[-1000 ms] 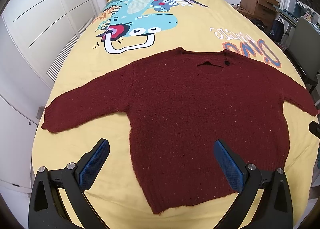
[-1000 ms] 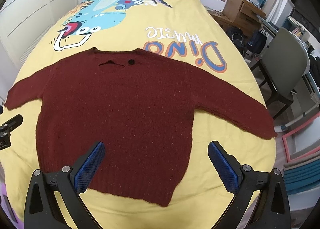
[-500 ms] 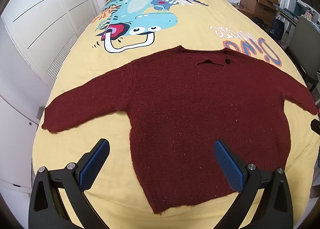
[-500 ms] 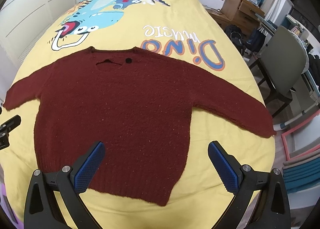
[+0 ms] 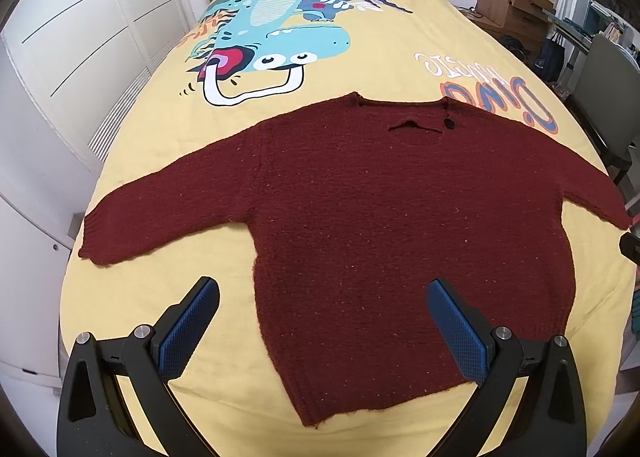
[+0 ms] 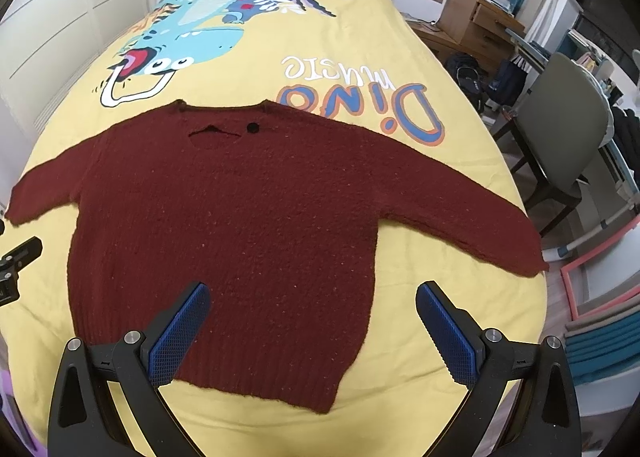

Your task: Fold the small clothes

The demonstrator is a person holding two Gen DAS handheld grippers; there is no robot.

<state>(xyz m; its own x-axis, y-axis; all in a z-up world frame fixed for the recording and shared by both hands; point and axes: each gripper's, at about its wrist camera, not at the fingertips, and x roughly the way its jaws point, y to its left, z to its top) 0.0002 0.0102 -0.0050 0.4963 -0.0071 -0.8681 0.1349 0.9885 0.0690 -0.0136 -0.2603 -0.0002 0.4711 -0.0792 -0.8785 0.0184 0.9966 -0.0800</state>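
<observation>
1. Looking through your left wrist camera, you lose the sweater's [image 5: 400, 225] right cuff at the picture's edge, where a dark bit of the right gripper pokes in.
2. In the right wrist view the opposite cuff runs to the picture's edge, and a black part of the left gripper shows just below it; its fingers are out of that view.
3. The far room past the sweater is cluttered: a chair [image 6: 568, 137], a wooden desk [image 6: 476, 25] and bags under it that are too small to make out.
4. Your sweater lies flat on the yellow bedspread [image 5: 360, 69], neckline away from you, both sleeves spread outward and sloping down toward the hem.
5. It is a dark red knit with a ribbed hem. Near the neckline sits a small slit and beside it a dark round spot, perhaps a button.
6. The dinosaur print [image 5: 272, 41] lies beyond the neckline, not touching it.
7. Your left gripper [image 5: 323, 331] hangs released above the sweater's lower left corner, blue pads [image 5: 188, 333] spread wide, nothing between them.
8. Your right gripper [image 6: 313, 333] is likewise released over the lower right corner, holding nothing.
</observation>
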